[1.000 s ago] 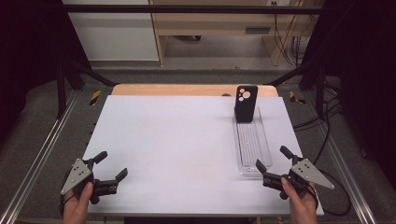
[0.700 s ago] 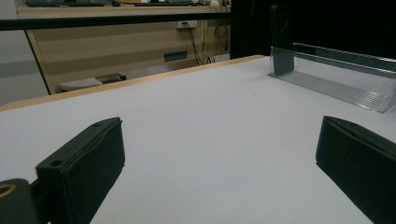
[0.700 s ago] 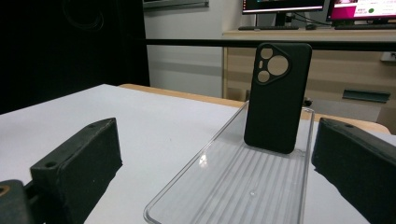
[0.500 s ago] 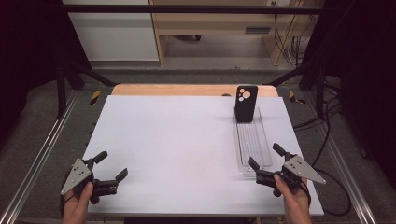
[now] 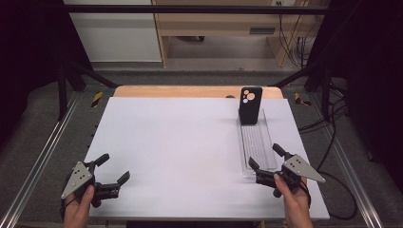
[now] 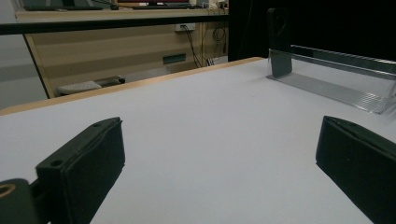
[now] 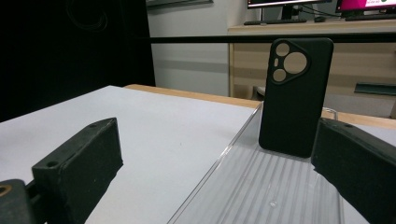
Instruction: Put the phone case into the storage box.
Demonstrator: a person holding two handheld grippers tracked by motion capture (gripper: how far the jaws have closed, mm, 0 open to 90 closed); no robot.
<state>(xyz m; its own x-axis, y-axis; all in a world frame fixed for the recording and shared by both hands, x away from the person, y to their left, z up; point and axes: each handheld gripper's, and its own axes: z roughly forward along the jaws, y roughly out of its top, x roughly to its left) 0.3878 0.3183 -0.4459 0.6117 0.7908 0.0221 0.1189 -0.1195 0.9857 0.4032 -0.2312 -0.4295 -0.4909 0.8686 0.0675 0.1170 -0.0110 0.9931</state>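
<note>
High view: the right gripper (image 5: 264, 163) sits at the near end of the clear ribbed tray (image 5: 256, 142), jaws apart; the black phone case (image 5: 250, 105) stands upright at the tray's far end. The left gripper (image 5: 112, 167) rests near the table's (image 5: 180, 137) near left corner, also spread and holding nothing.

Left gripper view: jaws wide apart over bare table — the case (image 6: 279, 42) is well apart, far right.

Right gripper view: the case (image 7: 294, 93) stands straight ahead between the parted jaws.

Advice: travel level along the tray, keep the jaws wide, and close on the case's side edges — likely it tips if nudged.

White table (image 5: 180, 142) — a clear ribbed tray (image 5: 256, 147) lies at its right side.
</note>
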